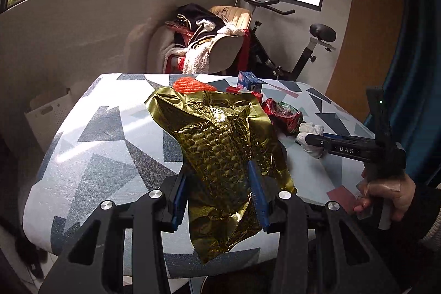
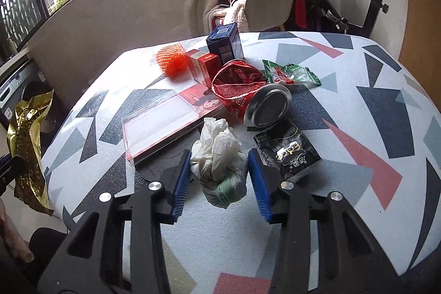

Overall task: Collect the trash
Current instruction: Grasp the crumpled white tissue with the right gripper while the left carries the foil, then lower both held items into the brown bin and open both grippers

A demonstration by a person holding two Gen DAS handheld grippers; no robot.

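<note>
Crumpled gold foil wrapper (image 1: 220, 150) is clamped in the left tongs (image 1: 220, 194) and held off the desk (image 1: 96, 142), hanging past its 9 o'clock edge in the right wrist view. Crumpled white tissue wad (image 2: 217, 156) sits between the right tongs (image 2: 219, 183); pads are narrowed around it, firm contact cannot be confirmed.

Left on the desk: crushed red drink can (image 2: 248, 95) at 12 o'clock of the wad, black sachet (image 2: 286, 153) at 2, clear plastic tray (image 2: 160, 123) at 10, green wrapper (image 2: 292, 75), orange mesh (image 2: 172, 61), boxes.

No bin is visible. Desk near edge is cut off.
</note>
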